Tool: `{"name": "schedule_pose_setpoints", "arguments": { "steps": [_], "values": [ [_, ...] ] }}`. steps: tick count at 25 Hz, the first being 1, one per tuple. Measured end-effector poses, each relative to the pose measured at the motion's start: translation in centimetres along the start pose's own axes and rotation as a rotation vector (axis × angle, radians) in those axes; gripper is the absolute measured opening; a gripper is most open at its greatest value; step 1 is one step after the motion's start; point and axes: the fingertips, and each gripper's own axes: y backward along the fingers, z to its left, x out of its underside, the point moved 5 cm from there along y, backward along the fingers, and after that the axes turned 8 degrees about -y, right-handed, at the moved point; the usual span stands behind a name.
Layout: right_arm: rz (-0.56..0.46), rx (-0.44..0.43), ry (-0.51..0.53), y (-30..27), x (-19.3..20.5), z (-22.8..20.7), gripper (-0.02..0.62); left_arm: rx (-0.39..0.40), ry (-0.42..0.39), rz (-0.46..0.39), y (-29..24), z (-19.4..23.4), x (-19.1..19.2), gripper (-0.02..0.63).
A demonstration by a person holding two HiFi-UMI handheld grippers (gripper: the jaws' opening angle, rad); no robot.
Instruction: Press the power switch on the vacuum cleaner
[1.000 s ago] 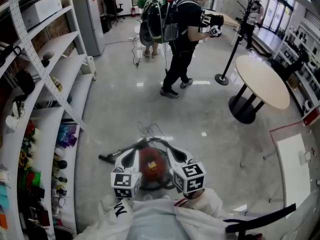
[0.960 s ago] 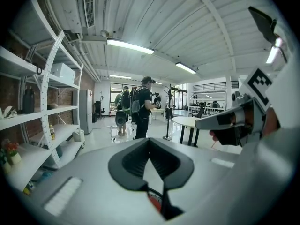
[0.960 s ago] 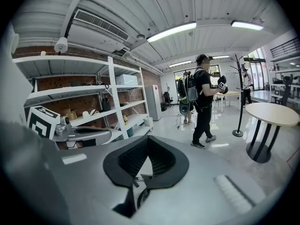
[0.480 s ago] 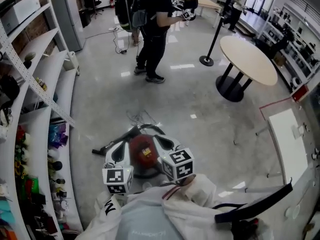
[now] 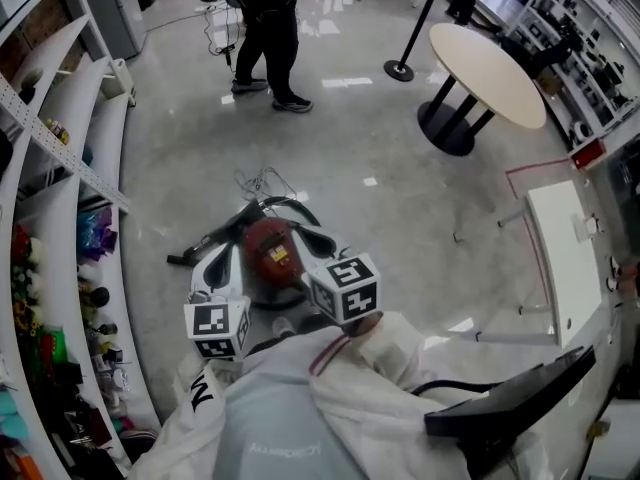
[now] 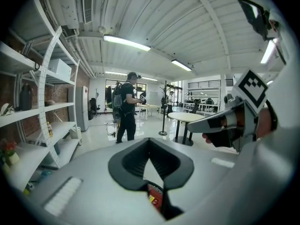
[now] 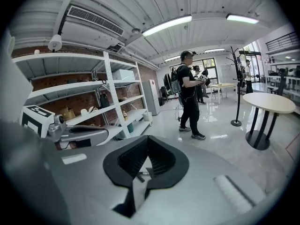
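Both jaw pairs closed, empty; left hand-held gripper (image 6: 149,141) and right hand-held gripper (image 7: 147,139) flank red vacuum cleaner (image 5: 272,251) on floor (image 5: 400,218), frame centre; switch not discernible; risk: closed tip lands blind, skids off, misses it.

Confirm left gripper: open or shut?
Shut and empty: the left gripper has its jaws meeting at the tips; the red vacuum cleaner only shows below, behind them.

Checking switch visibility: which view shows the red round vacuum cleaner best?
Head view: the red round vacuum cleaner shows nearly whole from above. Left gripper view shows only a red sliver of it below its jaws; right gripper view shows no red.
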Motion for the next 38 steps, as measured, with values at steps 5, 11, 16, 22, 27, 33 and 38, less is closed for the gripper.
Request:
{"name": "schedule_pose_setpoints", "arguments": {
  "steps": [5, 11, 16, 22, 27, 33, 38],
  "values": [
    [0.033, 0.011, -0.014, 0.8, 1.0, -0.9, 0.002, 0.013, 0.018, 0.022, -0.1, -1.3, 0.8, 0.000],
    [0.049, -0.007, -0.004, 2.1, 1.4, -1.5, 0.002, -0.008, 0.029, 0.044, 0.1, -2.4, 1.3, 0.000],
    [0.067, -0.037, -0.004, 4.3, 2.7, -2.4, 0.002, -0.044, 0.033, 0.056, 0.7, -4.6, 1.4, 0.000],
    [0.090, -0.075, 0.009, 8.2, 4.8, -4.1, 0.002, -0.062, 0.035, 0.062, 1.8, -10.0, 1.5, 0.000],
    [0.096, -0.102, 0.004, 11.4, 6.5, -5.3, 0.002, -0.065, 0.021, 0.074, 3.2, -14.3, 1.4, 0.000],
    [0.075, -0.142, 0.018, 15.4, 7.8, -5.9, 0.002, -0.121, 0.003, 0.054, 5.7, -17.7, 1.1, 0.000],
    [0.082, -0.153, 0.011, 19.3, 9.7, -6.5, 0.002, -0.138, 0.002, 0.062, 8.1, -21.4, 1.2, 0.000]
  ]
}}
